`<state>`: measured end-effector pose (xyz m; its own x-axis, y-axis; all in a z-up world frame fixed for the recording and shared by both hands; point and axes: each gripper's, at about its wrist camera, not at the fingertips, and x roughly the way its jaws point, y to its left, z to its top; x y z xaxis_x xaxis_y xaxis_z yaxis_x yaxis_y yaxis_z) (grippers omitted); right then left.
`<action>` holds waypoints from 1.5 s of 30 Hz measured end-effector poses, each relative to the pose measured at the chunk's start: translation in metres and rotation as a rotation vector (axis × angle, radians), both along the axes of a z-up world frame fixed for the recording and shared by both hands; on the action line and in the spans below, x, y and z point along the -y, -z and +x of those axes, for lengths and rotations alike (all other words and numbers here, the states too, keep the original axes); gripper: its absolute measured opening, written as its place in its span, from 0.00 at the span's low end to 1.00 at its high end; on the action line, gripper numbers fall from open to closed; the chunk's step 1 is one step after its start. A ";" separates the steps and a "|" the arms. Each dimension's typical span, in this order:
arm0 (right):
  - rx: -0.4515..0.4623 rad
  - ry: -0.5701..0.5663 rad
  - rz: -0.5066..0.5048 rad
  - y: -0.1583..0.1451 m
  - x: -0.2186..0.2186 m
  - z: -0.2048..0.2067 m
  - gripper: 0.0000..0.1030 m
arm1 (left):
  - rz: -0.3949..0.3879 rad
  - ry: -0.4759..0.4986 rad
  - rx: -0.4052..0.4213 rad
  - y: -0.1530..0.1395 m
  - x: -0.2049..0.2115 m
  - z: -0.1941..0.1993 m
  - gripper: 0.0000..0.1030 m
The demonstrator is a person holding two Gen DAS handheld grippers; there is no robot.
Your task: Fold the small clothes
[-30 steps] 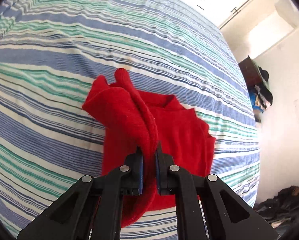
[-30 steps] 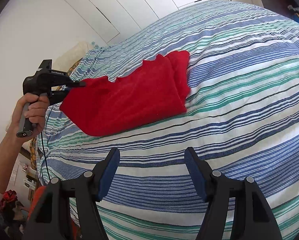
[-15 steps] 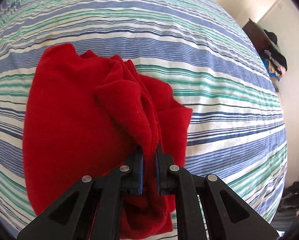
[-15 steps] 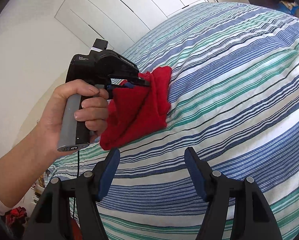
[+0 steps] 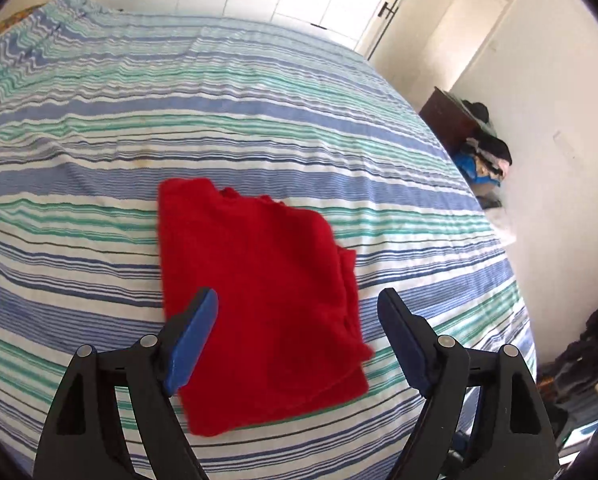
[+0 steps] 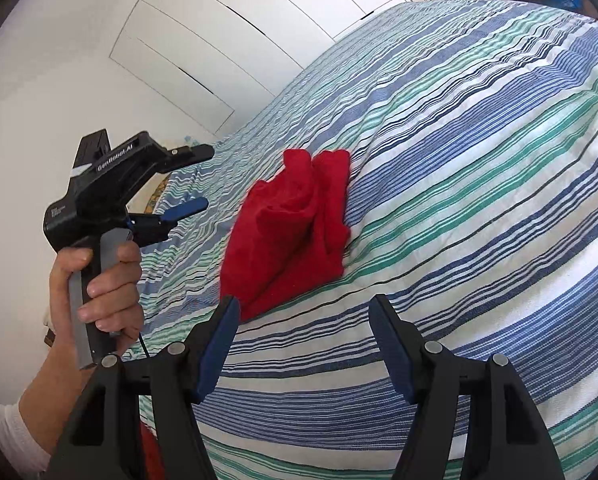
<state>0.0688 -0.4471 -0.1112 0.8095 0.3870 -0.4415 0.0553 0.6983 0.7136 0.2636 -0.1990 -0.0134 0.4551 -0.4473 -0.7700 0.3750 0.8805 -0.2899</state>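
A small red garment [image 5: 259,288] lies folded in a rough rectangle on the striped bed cover [image 5: 179,120]. My left gripper [image 5: 299,312] is open and empty, held just above the garment's near edge. In the right wrist view the garment [image 6: 291,228] shows as a bunched red fold on the bed. My left gripper [image 6: 203,178] appears there too, open, held in a hand to the left of the garment. My right gripper [image 6: 305,320] is open and empty, above the bed just in front of the garment.
The striped bed cover [image 6: 479,160] fills most of both views. White wardrobe doors [image 6: 219,40] stand behind the bed. A dark cabinet with piled clothes [image 5: 479,148] stands at the right wall. More dark clothes [image 5: 587,352] lie on the floor.
My left gripper opened and let go of the red garment, then drew back. The garment now lies folded flat on the bed. My right gripper stayed open.
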 end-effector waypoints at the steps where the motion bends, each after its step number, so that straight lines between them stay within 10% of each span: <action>1: 0.020 -0.042 0.057 -0.002 -0.004 0.009 0.65 | 0.040 -0.019 0.009 0.004 -0.015 0.000 0.81; 5: -0.047 -0.156 0.203 0.007 -0.024 0.071 0.65 | 0.140 -0.062 -0.027 0.039 -0.062 -0.017 0.79; 10: -0.256 -0.126 0.037 0.013 -0.056 0.146 0.72 | 0.222 -0.068 -0.049 0.071 -0.071 -0.047 0.79; 12: -0.268 -0.070 0.008 0.016 -0.059 0.156 0.50 | 0.209 -0.074 -0.079 0.079 -0.078 -0.052 0.79; 13: -0.273 -0.050 0.004 0.019 -0.057 0.157 0.08 | 0.200 -0.078 -0.092 0.082 -0.082 -0.056 0.78; 14: -0.291 -0.014 0.005 0.024 -0.051 0.154 0.06 | 0.193 -0.080 -0.102 0.084 -0.085 -0.059 0.78; 20: -0.281 0.026 0.170 0.046 -0.021 0.124 0.18 | 0.219 -0.045 -0.089 0.091 -0.082 -0.069 0.78; 21: -0.277 0.011 0.155 0.043 -0.023 0.126 0.25 | 0.217 -0.046 -0.092 0.091 -0.080 -0.068 0.78; 23: -0.245 -0.018 0.155 0.032 -0.025 0.130 0.74 | 0.193 -0.052 -0.101 0.091 -0.079 -0.067 0.78; 24: -0.220 -0.017 0.161 0.026 -0.025 0.132 0.78 | 0.184 -0.056 -0.103 0.090 -0.079 -0.067 0.78; 26: -0.209 -0.006 0.131 0.019 -0.025 0.138 0.66 | 0.181 -0.060 -0.104 0.090 -0.078 -0.065 0.78; 27: -0.221 -0.011 0.106 0.018 -0.025 0.143 0.48 | 0.184 -0.060 -0.106 0.091 -0.077 -0.065 0.78; 28: -0.248 -0.020 0.066 0.019 -0.025 0.149 0.07 | 0.188 -0.060 -0.107 0.090 -0.077 -0.065 0.78; 38: -0.345 0.040 0.049 0.051 -0.001 0.122 0.12 | 0.217 -0.038 0.016 0.071 -0.043 -0.046 0.74; 41: -0.389 0.046 -0.116 0.024 0.001 0.127 0.41 | 0.200 -0.025 0.091 0.061 -0.028 -0.037 0.70; 45: -0.267 0.031 -0.443 -0.048 -0.004 0.151 0.41 | 0.241 0.067 0.085 0.080 0.003 -0.031 0.50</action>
<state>0.2195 -0.4432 -0.0635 0.6548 0.0937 -0.7500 0.2206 0.9253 0.3083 0.2327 -0.2018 -0.0932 0.4978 -0.2869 -0.8184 0.4492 0.8926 -0.0397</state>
